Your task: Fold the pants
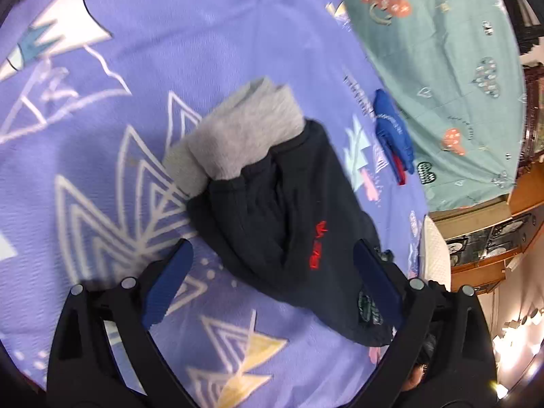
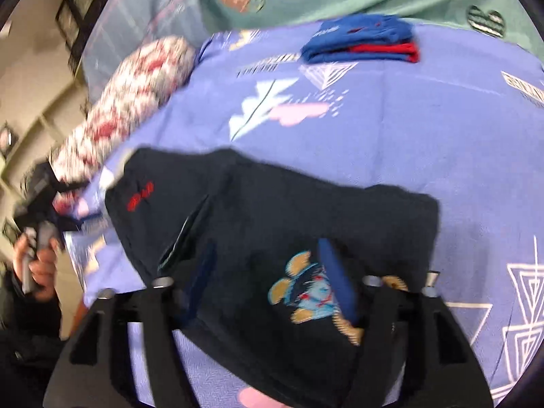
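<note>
Dark navy pants (image 1: 292, 224) with grey fleece lining (image 1: 238, 132) and small red lettering lie bunched on the purple patterned bedsheet (image 1: 102, 102). My left gripper (image 1: 272, 272) is open just above their near edge, blue pads on either side, holding nothing. In the right wrist view the pants (image 2: 272, 210) show a blue cartoon patch (image 2: 306, 295). My right gripper (image 2: 272, 272) is open over that patch, close to the cloth. The view is blurred.
A folded blue and red garment (image 2: 363, 40) lies farther back on the sheet; it also shows in the left wrist view (image 1: 394, 136). A teal patterned quilt (image 1: 442, 68) lies beyond. A red-and-white floral bolster (image 2: 129, 102) lies along the bed's left edge.
</note>
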The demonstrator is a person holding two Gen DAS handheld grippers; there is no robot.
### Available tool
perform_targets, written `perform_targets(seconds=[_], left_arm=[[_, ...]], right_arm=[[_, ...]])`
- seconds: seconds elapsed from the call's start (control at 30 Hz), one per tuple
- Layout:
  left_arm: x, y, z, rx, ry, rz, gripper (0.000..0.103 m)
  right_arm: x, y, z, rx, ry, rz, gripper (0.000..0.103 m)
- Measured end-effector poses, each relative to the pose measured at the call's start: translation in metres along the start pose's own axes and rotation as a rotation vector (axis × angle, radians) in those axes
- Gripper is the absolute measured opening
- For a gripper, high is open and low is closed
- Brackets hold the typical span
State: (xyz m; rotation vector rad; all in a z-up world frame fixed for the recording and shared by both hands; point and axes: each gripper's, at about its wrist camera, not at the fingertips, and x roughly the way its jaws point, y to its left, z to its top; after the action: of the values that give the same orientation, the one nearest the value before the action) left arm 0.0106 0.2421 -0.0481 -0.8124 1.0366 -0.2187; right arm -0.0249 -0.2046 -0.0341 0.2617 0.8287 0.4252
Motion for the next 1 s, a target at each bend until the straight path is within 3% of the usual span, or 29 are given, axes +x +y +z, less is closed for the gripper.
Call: perform_targets(seconds=[0.13,0.23,0.4,0.43,0.47,0.5,0.6,0.73,0.77,0.87,0.93,1.0], left_arm=[[0.011,-0.015,0.005,0.009,-0.017,0.072,0.101],[0.018,-0.017,0.01,-0.042,-0.042,0.087,0.101],[0.02,-0.018,0.01,-0.082,-0.092,0.079,0.096],[0.018,-0.015,0.009,-0.093,-0.102,0.076,0.069],[0.019,-0.01,0.007,-0.111,-0.096,0.103,0.028],[0.02,-0.006,0.006,-0.12,-0.095,0.134,0.024],[0.02,-0.003,0.003,-0.133,-0.1,0.119,0.024],[0.02,0.003,0.006,-0.194,-0.097,0.07,0.037],[0.02,0.002,0.007,-0.195,-0.099,0.075,0.035],[0.016,-0.017,0.0,-0.093,-0.15,0.132,0.02],[0.009,-0.038,-0.007,0.001,-0.198,0.15,0.018],[-0.005,-0.083,-0.021,0.167,-0.259,0.153,0.017]], right_arm=[[-0.031,-0.012,0.002,0.076,-0.132,0.064,0.102],[-0.041,-0.02,0.002,0.109,-0.178,0.081,0.102],[-0.037,-0.031,0.004,0.16,-0.151,0.095,0.102],[-0.038,-0.031,0.004,0.16,-0.149,0.098,0.102],[-0.039,-0.031,0.004,0.16,-0.147,0.103,0.102],[-0.039,-0.031,0.004,0.16,-0.145,0.104,0.102],[-0.042,-0.034,0.002,0.165,-0.144,0.117,0.102],[-0.04,-0.034,0.001,0.163,-0.137,0.124,0.102],[-0.041,-0.034,0.001,0.164,-0.138,0.124,0.102],[-0.043,-0.038,0.002,0.184,-0.149,0.13,0.102],[-0.048,-0.046,0.001,0.212,-0.166,0.128,0.102],[-0.053,-0.055,0.001,0.243,-0.184,0.12,0.102]])
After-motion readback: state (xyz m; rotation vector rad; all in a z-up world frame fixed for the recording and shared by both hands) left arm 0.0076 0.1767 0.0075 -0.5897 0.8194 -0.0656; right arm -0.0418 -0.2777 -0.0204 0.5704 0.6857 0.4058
